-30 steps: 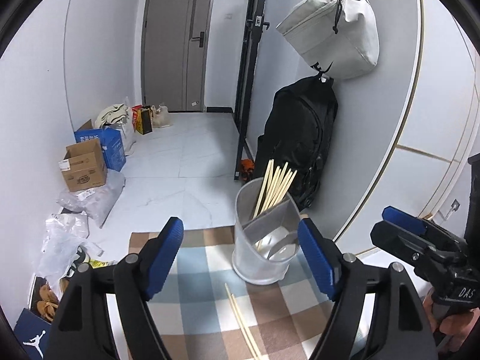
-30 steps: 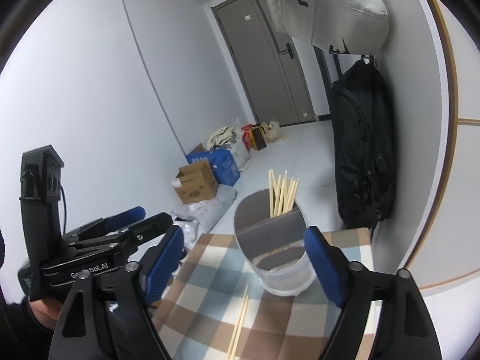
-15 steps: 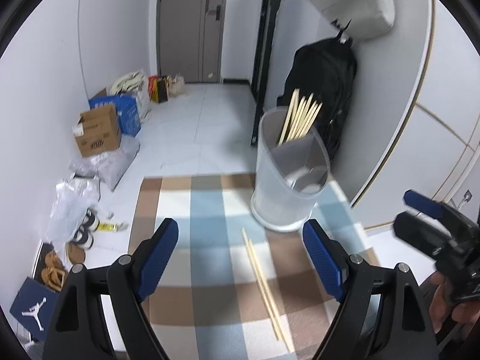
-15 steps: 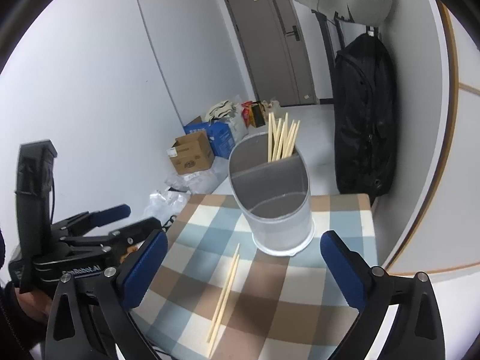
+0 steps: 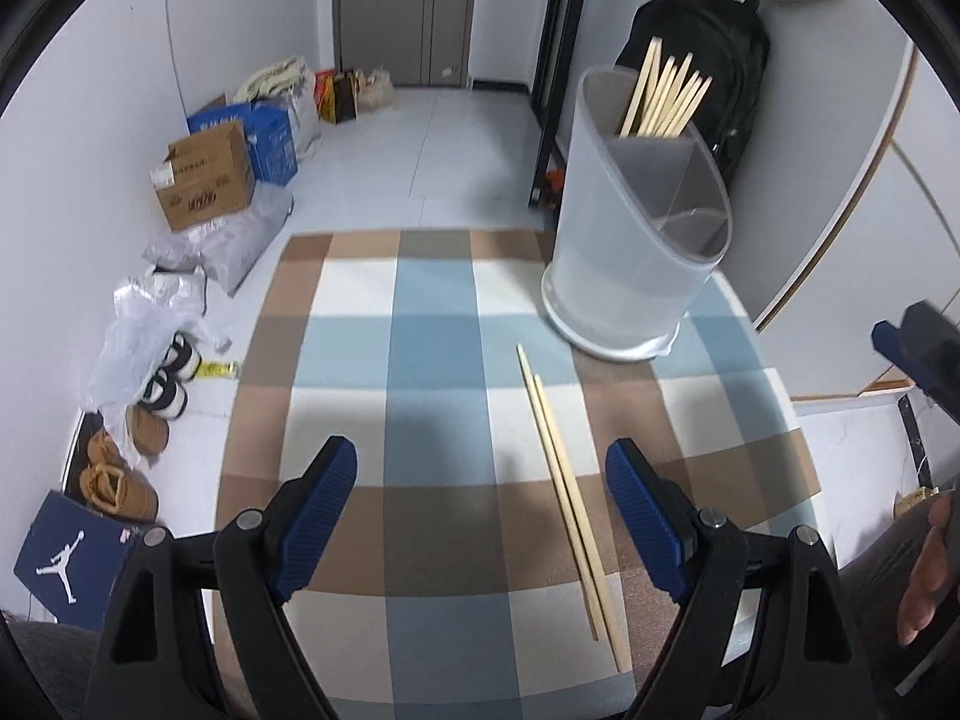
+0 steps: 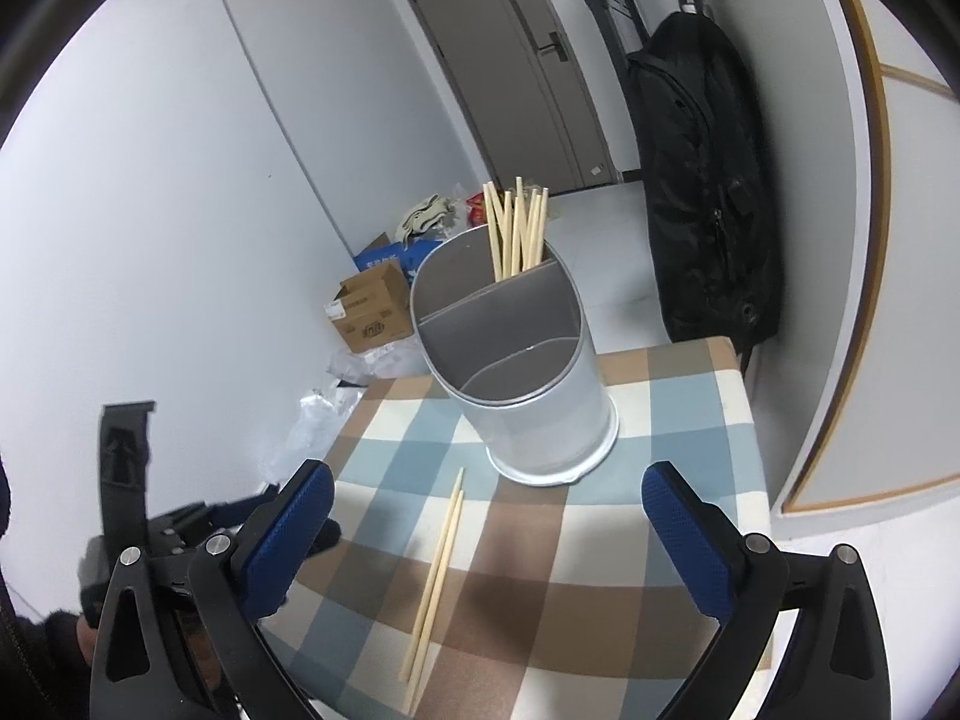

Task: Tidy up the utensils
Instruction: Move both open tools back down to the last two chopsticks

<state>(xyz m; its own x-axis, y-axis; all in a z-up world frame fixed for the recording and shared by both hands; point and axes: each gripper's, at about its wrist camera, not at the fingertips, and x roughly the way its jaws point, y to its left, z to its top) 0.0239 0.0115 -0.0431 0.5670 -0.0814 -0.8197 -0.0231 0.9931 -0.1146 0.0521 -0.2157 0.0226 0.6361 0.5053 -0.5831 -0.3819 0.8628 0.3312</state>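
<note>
Chopsticks lie as a pair, side by side and touching, on the checked cloth. In the left wrist view they sit just left of the right pad of the left gripper, between its two blue pads. That gripper is spread wide and holds nothing. It hangs over the near part of the cloth.

Farther away, on the right side of the cloth, stands the holder, a pale plastic cup with walls inside that split it into parts. More chopsticks stand up in its far part. The near parts look bare inside, as far as I can see. The far tip of the loose pair points toward the holder but does not touch it.

The right gripper is spread wide too, with nothing between its pads. In its view the loose pair lies between the pads, closer to the left one.

A black backpack hangs on the wall behind the holder. A cardboard box sits on the floor at the far left.
</note>
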